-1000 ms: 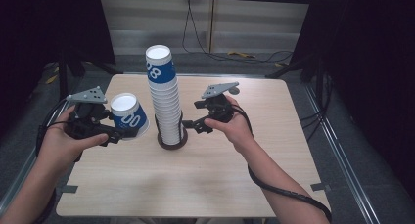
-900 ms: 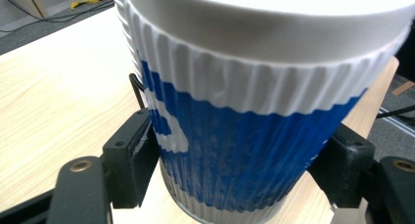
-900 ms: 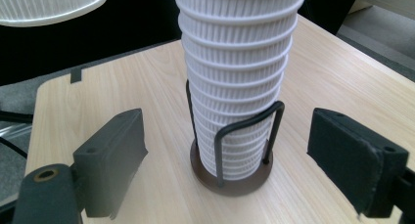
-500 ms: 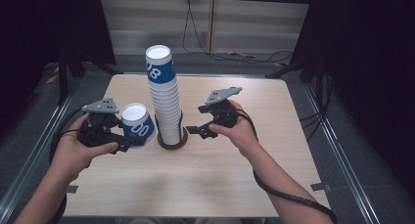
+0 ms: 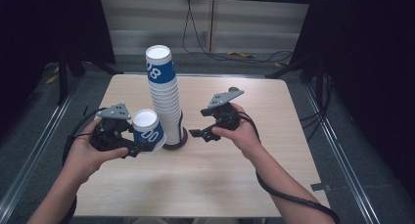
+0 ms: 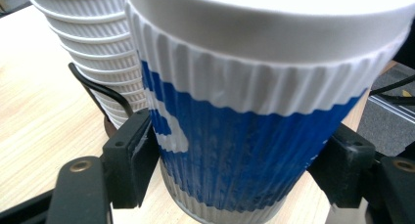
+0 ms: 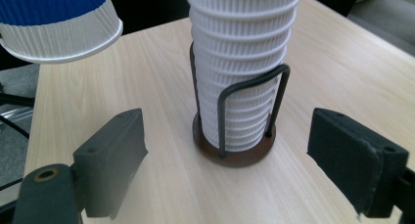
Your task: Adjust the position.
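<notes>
On the table (image 5: pixel 205 175), everything sits around the cup stack (image 5: pixel 165 104) in its wire holder (image 7: pixel 235 148). One cup (image 5: pixel 147 132) is already off, clamped upside down in the left gripper (image 5: pixel 128 145) just left of the stack's base. Setting it down looks like what remains. Right of the holder, the right gripper (image 5: pixel 201 126) waits wide open.

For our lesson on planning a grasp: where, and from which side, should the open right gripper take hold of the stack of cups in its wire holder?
Grip the stack of cups on its ribbed wall above the wire holder, coming level from the right gripper side. The stack stands upright and round, and the wire loops cover only its lowest part, so higher up two opposite sides are free for the jaws.
</notes>
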Available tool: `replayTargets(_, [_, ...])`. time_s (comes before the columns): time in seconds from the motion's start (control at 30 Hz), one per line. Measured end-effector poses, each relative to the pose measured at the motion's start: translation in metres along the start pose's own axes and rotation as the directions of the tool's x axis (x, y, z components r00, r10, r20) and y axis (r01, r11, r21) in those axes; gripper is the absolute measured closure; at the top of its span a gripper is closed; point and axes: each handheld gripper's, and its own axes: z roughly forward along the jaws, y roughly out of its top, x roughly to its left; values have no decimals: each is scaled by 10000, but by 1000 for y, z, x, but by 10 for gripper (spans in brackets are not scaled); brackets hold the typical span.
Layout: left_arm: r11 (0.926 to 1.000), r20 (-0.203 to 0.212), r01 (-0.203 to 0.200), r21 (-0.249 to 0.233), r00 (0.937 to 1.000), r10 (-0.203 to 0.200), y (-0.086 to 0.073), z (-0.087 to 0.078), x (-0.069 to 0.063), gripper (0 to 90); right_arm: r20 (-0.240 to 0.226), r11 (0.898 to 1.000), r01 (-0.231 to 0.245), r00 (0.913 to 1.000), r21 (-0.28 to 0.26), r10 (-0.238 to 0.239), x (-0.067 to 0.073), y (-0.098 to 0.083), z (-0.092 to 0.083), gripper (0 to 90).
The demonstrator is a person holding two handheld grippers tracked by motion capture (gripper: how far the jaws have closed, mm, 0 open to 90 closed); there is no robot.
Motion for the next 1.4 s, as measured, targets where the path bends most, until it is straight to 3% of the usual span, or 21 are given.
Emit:
replayTargets(0.2, [10000,-27,57,74,10000,-57,-5,8,-4,270,38,9999,74,10000,83,-74,1,-9,-1,134])
replayTargets(0.4, [9990,-29,-192,395,9998,194,-8,19,-7,270,93,10000,24,10000,-5,-24,2,-14,-9,134])
replayTargets(0.63, [9990,24,-214,394,9998,213,-8,28,-11,270,200,10000,9,9998,57,-10,6,-22,-15,134])
replayTargets(0.97, [9947,63,-639,800,9980,636,-2,38,-15,270,196,9999,79,9998,130,-81,13,-30,-24,134])
replayTargets(1.2, [9944,151,-569,885,9983,558,1,50,-16,270,344,9999,-156,9993,12,155,11,-39,-32,134])
replayTargets(1.4, [9908,256,-789,1102,9967,765,7,58,-21,270,437,9998,-189,9989,66,186,11,-46,-40,134])
